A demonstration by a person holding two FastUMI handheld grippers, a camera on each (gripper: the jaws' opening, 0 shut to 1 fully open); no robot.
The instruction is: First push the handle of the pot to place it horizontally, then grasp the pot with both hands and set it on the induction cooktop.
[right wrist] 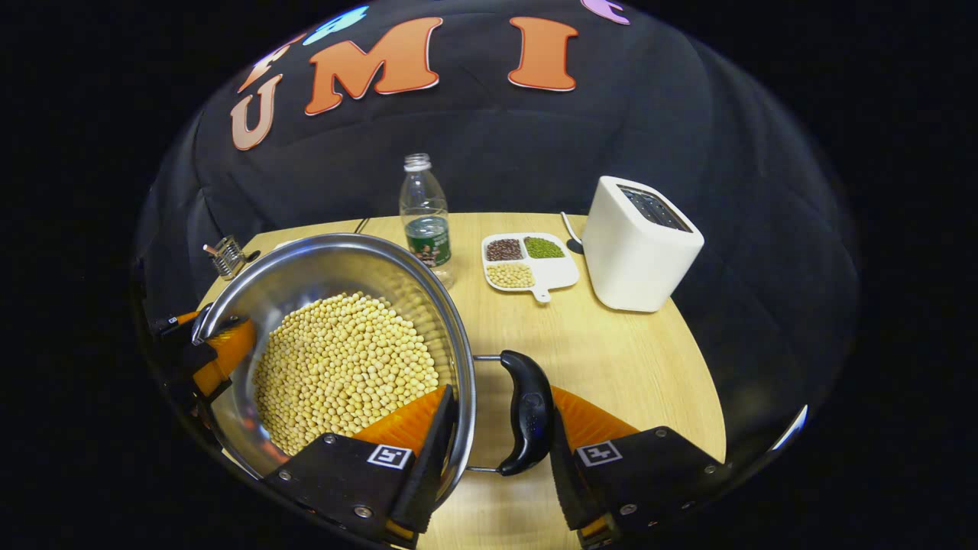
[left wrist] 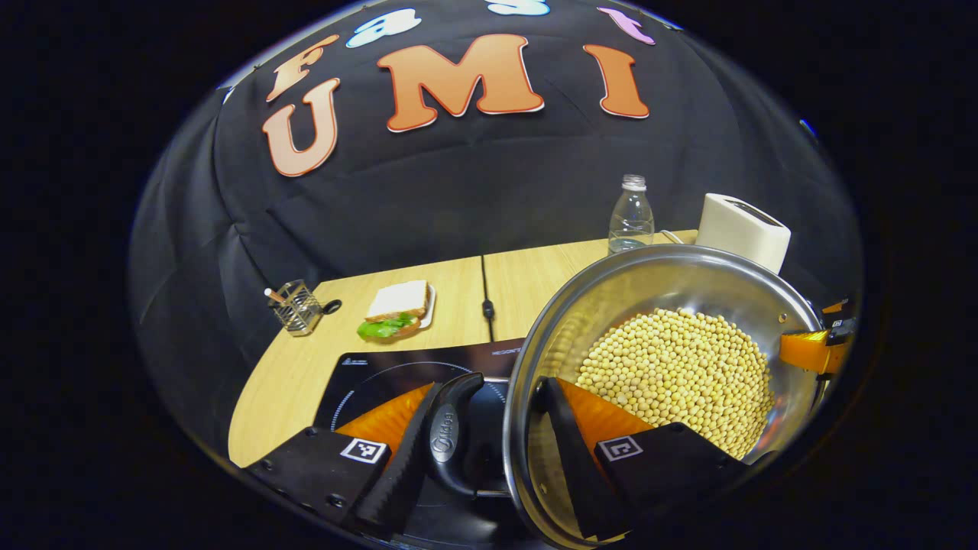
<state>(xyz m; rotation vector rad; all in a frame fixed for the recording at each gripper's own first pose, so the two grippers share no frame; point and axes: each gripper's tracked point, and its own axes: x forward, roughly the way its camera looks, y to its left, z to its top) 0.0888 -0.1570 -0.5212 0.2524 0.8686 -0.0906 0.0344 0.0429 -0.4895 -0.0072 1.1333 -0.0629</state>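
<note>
Clamping the steel pot (left wrist: 672, 283) from both sides, you hold it by its side handles. Your left gripper (left wrist: 489, 428) has one finger inside the rim and one outside its black handle (left wrist: 451, 435), closed over both. Your right gripper (right wrist: 500, 428) does likewise on the opposite handle (right wrist: 527, 412). The pot, full of soybeans (right wrist: 344, 367), sits partly over the induction cooktop (left wrist: 382, 374) on the worktop (right wrist: 611, 359). Beyond stand a water bottle (right wrist: 424, 221), a divided bean tray (right wrist: 527, 263), a white toaster (right wrist: 638, 244) and a sandwich (left wrist: 397, 309).
</note>
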